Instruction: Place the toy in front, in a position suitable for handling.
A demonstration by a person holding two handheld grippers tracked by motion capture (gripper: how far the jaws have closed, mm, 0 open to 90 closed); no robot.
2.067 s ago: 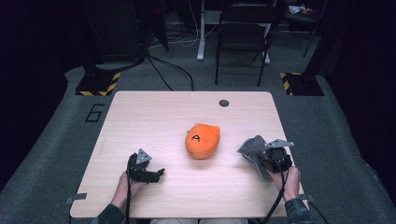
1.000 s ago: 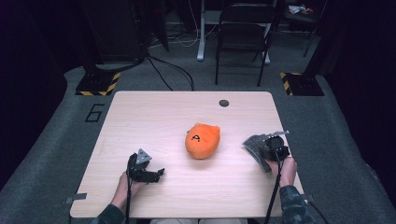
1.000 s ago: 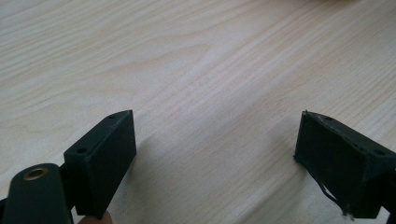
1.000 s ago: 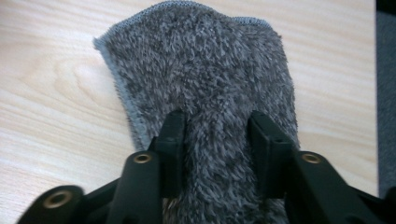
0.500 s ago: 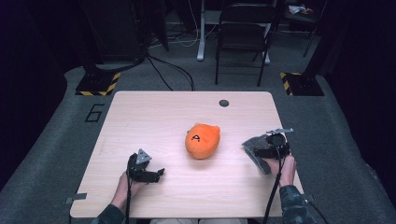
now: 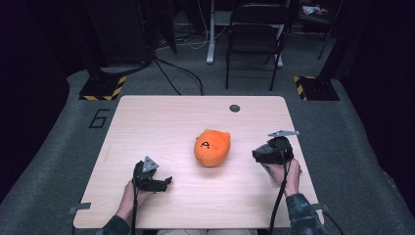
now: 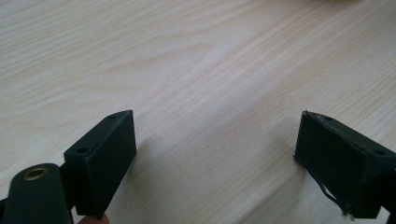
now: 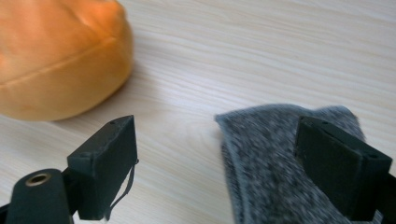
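Observation:
An orange plush toy [image 6: 212, 147] with a small black mark lies at the middle of the wooden table [image 6: 166, 122]. To its right, my right gripper [image 6: 256, 155] is held low and points left at it. In the right gripper view the right gripper [image 8: 215, 172] stands open; the plush [image 8: 56, 60] sits beyond the left jaw, and a grey knitted cloth [image 8: 271, 163] lies flat on the wood by the right jaw. My left gripper [image 6: 168, 182] rests near the front left of the table. It is open over bare wood [image 7: 215, 163].
A small dark round disc [image 6: 235, 108] sits near the table's far edge. Beyond the table stand a black chair [image 6: 254, 29] and cables on grey carpet. A "6" [image 6: 99, 118] is marked on the floor at the left.
My right gripper has shifted a little away from the front edge and turned toward the plush. The left gripper and the plush have not moved.

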